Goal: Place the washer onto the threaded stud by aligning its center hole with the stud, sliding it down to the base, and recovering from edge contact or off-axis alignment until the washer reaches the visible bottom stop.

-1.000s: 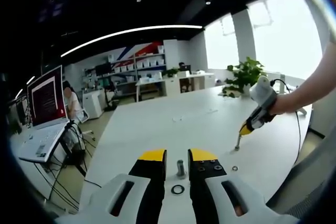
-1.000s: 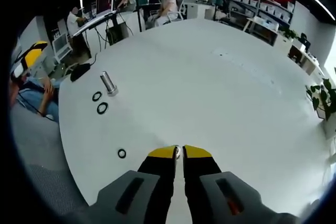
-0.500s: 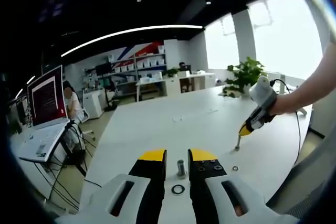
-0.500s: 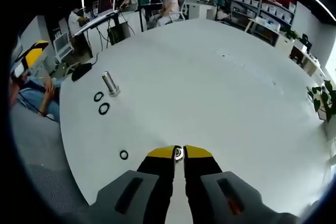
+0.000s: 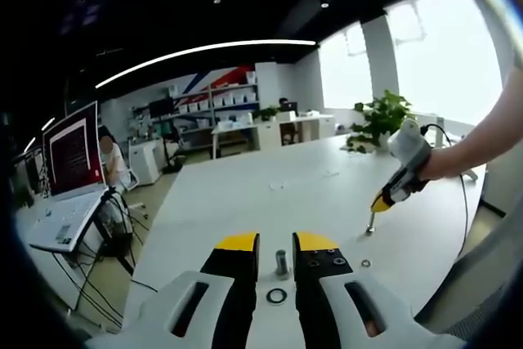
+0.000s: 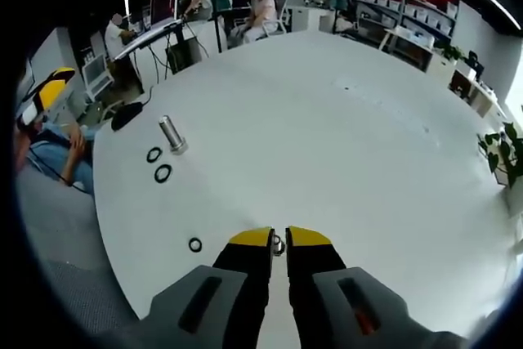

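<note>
The right gripper view shows the right claw (image 6: pixel 279 239) pinched narrowly on a small washer (image 6: pixel 279 243), largely hidden between its tips, well apart from the stud (image 6: pixel 172 134) standing upright on the white counter (image 6: pixel 327 120), while the left gripper view shows the left claw (image 5: pixel 277 241) open, framing the stud (image 5: pixel 282 261) with a black ring (image 5: pixel 277 295) lying before it.

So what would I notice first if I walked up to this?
Probably the big white table with a metal stud standing on it, two black rings lying beside it. Then the right gripper, pinching a small washer between its yellow-tipped jaws.
</note>
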A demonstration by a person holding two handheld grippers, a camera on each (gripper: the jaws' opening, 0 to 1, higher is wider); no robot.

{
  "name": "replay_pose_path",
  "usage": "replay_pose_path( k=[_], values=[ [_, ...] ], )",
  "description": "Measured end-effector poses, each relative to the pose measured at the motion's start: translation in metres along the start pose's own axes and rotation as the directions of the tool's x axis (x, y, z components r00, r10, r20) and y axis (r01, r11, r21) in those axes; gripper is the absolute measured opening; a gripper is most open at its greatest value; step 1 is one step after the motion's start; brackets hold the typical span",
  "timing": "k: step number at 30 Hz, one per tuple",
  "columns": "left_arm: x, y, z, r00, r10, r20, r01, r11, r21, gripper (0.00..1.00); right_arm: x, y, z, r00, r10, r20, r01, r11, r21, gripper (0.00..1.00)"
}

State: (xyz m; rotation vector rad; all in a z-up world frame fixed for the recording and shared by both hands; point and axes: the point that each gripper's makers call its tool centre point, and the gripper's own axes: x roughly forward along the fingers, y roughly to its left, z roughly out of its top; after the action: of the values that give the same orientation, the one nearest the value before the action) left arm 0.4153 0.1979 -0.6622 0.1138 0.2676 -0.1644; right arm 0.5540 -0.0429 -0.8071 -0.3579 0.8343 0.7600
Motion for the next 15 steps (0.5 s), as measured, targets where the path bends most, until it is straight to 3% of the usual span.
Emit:
replay_pose_path(
  k=[15],
  values=[
    [-0.0007,0.0005,0.0025,1.0,-0.002,0.014,0.002,1.0,-0.014,0.14,-0.005,0.0074,0.0049,1.0,0.004,0.026,-0.005,1.0,0.023,0.09]
  ],
)
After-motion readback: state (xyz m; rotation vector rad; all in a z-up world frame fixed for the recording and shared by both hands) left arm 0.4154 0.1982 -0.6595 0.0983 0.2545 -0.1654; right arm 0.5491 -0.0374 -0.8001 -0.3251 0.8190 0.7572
